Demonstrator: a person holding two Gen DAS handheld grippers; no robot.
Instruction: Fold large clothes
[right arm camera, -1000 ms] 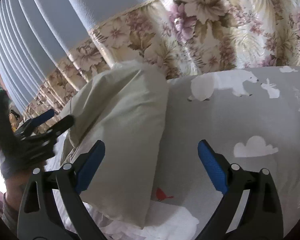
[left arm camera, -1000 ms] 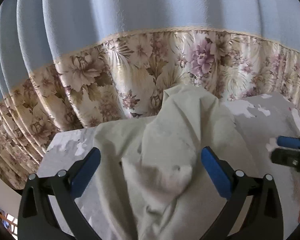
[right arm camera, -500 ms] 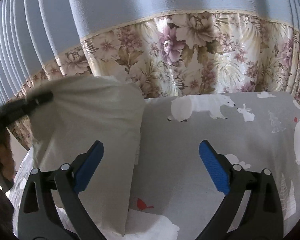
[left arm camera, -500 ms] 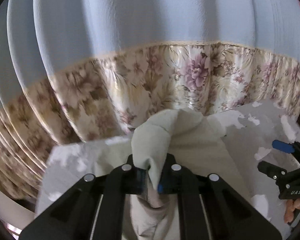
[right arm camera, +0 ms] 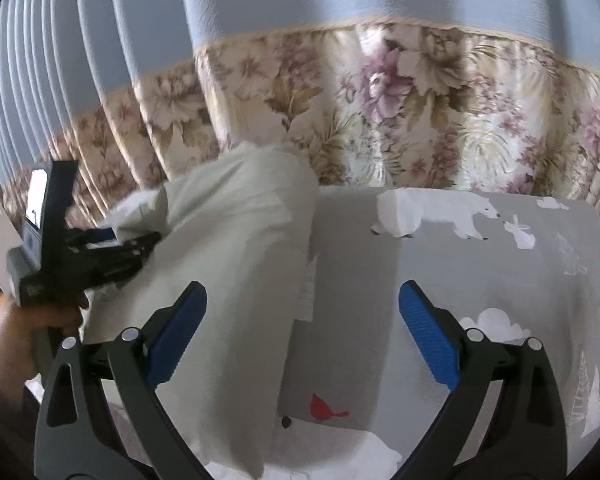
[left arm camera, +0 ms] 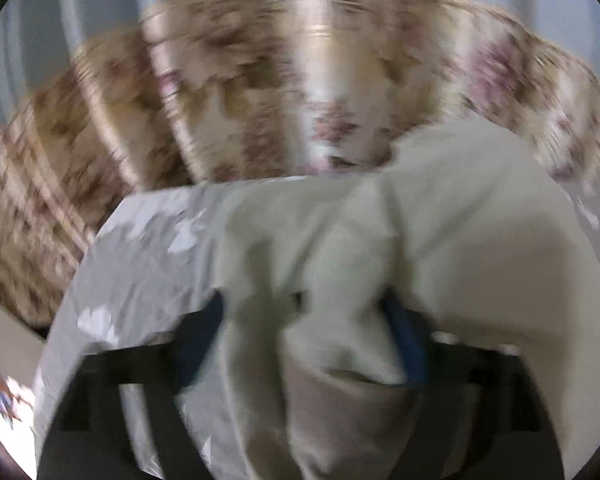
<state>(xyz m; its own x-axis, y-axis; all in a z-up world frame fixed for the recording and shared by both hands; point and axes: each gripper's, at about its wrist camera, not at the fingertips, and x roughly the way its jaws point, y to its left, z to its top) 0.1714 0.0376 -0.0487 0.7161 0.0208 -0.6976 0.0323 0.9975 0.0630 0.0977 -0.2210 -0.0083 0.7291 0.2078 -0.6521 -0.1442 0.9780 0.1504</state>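
Observation:
A large pale cream garment (left arm camera: pixel 460 220) lies bunched on a grey bed sheet printed with white polar bears (right arm camera: pixel 480 288). In the blurred left wrist view, my left gripper (left arm camera: pixel 304 336) has its blue pads wide apart and its jaws are opening. A loose fold of the garment hangs between them and drapes over the right finger. From the right wrist view the garment (right arm camera: pixel 236 264) is a long folded strip, with the left gripper (right arm camera: pixel 112 248) at its far left end in a person's hand (right arm camera: pixel 24 320). My right gripper (right arm camera: pixel 303 296) is open above the strip's right edge and holds nothing.
A curtain (right arm camera: pixel 380 92), blue above and floral below, hangs right behind the bed's far edge. The sheet (left arm camera: pixel 140 260) ends at a corner on the left. White cloth (right arm camera: pixel 340 448) lies at the near edge under the right gripper.
Half a second ago the left gripper was shut on a raised fold of the garment. Now its pads are apart and it has dropped lower. The right gripper shifted a little and stayed open.

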